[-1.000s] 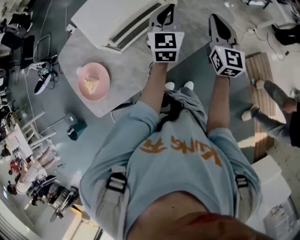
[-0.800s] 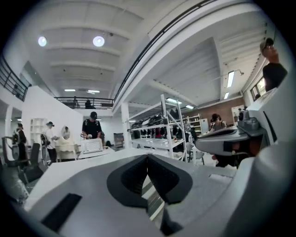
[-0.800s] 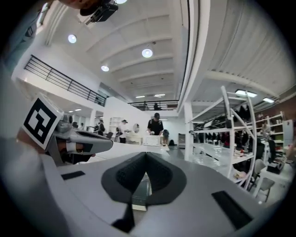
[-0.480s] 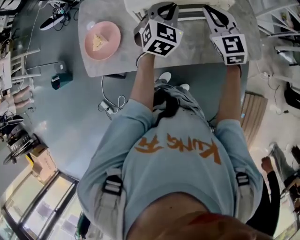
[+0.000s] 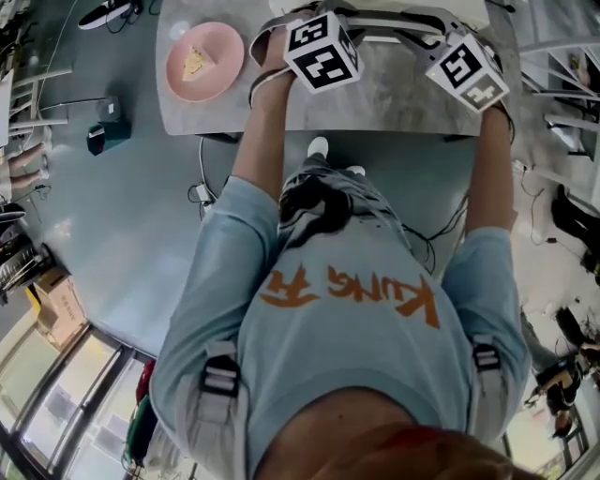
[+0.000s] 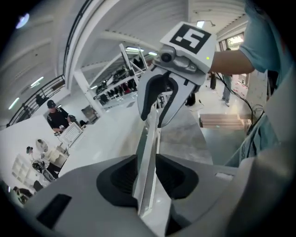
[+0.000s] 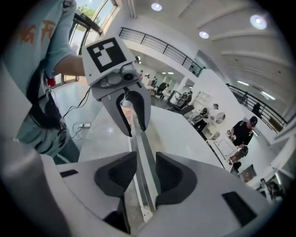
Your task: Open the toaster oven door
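Note:
The white toaster oven (image 5: 394,9) stands at the far side of the grey table (image 5: 394,103), mostly cut off by the head view's top edge. Its silver handle bar (image 6: 150,139) runs lengthwise between the jaws of my left gripper (image 6: 147,173). The same handle bar (image 7: 143,152) lies between the jaws of my right gripper (image 7: 145,173). Both pairs of jaws are opening, pads close beside the bar. The grippers face each other along the bar: the right gripper (image 6: 159,106) straddles its far end, as does the left gripper (image 7: 132,115). From above, the left gripper (image 5: 356,26) and right gripper (image 5: 427,36) sit at the oven front.
A pink plate (image 5: 178,80) with a slice of food rests on the table's left part. Cables (image 5: 202,192), a dark box (image 5: 105,131) and a cardboard box (image 5: 58,309) lie on the floor. People work at desks in the background (image 7: 243,127).
Both grippers went from hanging over the table's near edge to the oven front, and the handle now lies between their jaws. The person turned to face the table squarely.

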`<state>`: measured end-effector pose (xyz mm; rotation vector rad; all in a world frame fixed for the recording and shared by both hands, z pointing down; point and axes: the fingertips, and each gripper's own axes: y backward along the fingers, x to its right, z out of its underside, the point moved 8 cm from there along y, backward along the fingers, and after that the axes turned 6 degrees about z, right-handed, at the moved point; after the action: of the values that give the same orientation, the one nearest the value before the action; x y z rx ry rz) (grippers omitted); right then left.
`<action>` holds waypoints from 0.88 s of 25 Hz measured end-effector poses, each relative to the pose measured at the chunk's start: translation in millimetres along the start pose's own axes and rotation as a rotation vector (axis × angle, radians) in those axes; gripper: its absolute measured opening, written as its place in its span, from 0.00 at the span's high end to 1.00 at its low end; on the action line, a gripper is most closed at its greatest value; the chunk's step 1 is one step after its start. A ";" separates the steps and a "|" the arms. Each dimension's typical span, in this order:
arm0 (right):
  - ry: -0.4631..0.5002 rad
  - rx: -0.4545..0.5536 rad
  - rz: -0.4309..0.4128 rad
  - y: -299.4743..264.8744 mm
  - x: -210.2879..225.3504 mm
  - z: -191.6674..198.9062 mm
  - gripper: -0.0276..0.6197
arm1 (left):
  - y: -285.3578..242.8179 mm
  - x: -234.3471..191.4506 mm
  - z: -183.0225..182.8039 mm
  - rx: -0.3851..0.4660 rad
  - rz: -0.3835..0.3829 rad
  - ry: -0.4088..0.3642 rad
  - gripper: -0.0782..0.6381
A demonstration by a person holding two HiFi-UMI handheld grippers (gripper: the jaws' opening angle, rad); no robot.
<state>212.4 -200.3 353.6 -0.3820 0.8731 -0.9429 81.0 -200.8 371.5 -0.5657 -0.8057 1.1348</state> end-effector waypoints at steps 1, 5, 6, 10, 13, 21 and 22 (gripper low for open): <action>0.035 -0.044 -0.028 -4.7 -1.2 1.4 0.76 | -4.3 0.1 0.3 -0.038 0.019 -0.028 0.73; 0.182 -0.194 -0.125 -25.1 -3.8 7.3 0.76 | -18.4 -1.5 0.8 -0.185 0.074 -0.139 0.73; 0.212 -0.230 -0.146 -29.6 -4.3 9.8 0.76 | -21.6 -2.3 1.5 -0.210 0.087 -0.157 0.73; 0.269 -0.315 -0.196 -45.3 -7.2 17.4 0.79 | -32.1 -3.5 7.8 -0.264 0.122 -0.198 0.73; 0.247 -0.311 -0.177 -48.7 -6.3 18.1 0.82 | -35.0 -3.0 10.0 -0.265 0.101 -0.205 0.76; 0.288 -0.309 -0.113 -41.4 -17.9 19.7 0.82 | -34.5 9.6 7.7 -0.265 0.033 -0.178 0.77; 0.301 -0.304 -0.099 -40.3 -21.0 20.3 0.82 | -34.7 13.0 7.4 -0.275 0.015 -0.177 0.77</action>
<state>200.4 -206.8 401.5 -0.5567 1.2895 -0.9754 97.3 -200.3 405.6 -0.7060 -1.1231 1.1056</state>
